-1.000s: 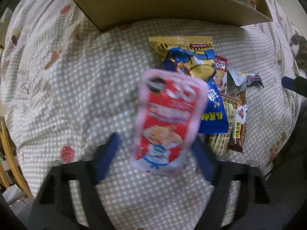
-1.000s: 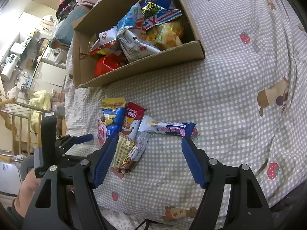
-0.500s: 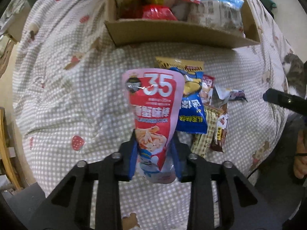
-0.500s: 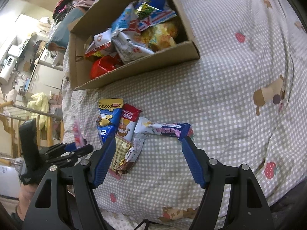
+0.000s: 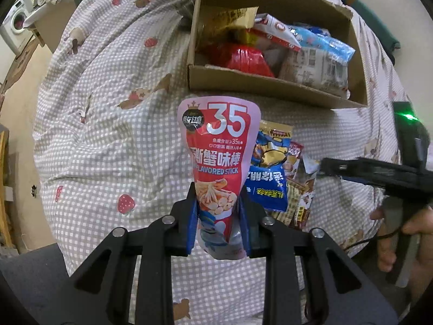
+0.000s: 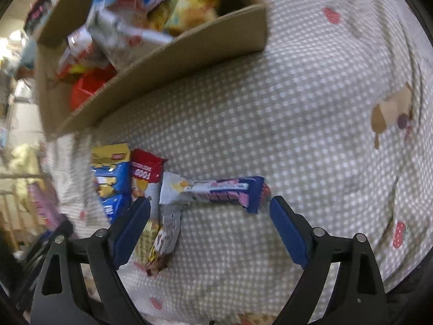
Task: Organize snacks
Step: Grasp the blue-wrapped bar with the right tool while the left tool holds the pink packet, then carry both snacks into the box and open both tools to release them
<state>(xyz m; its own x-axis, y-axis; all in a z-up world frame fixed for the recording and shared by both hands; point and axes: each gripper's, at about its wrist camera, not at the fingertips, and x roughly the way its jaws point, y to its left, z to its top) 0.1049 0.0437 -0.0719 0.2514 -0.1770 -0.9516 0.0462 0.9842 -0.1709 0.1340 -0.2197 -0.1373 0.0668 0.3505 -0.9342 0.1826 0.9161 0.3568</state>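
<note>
My left gripper (image 5: 217,216) is shut on a pink and red crab stick pouch (image 5: 219,151), held upright above the bed. Behind it stands an open cardboard box (image 5: 270,85) holding several snack packs. A blue and yellow snack bag (image 5: 270,173) and other small packs lie on the checked sheet to the right of the pouch. My right gripper (image 6: 209,216) is open and empty, low over a blue and white wrapped bar (image 6: 216,192). The blue and yellow bag (image 6: 111,178) and a red pack (image 6: 146,169) lie to its left, the box (image 6: 167,57) beyond.
The bed is covered by a grey checked sheet (image 5: 108,135) with strawberry and bear prints. The right gripper and hand show at the right edge of the left wrist view (image 5: 379,173). A washing machine (image 5: 13,27) stands far left. The sheet right of the bar (image 6: 324,135) holds nothing.
My left gripper closed on the pouch and lifted it, and the box came into fuller view. My right gripper moved lower and closer to the wrapped bar, still open.
</note>
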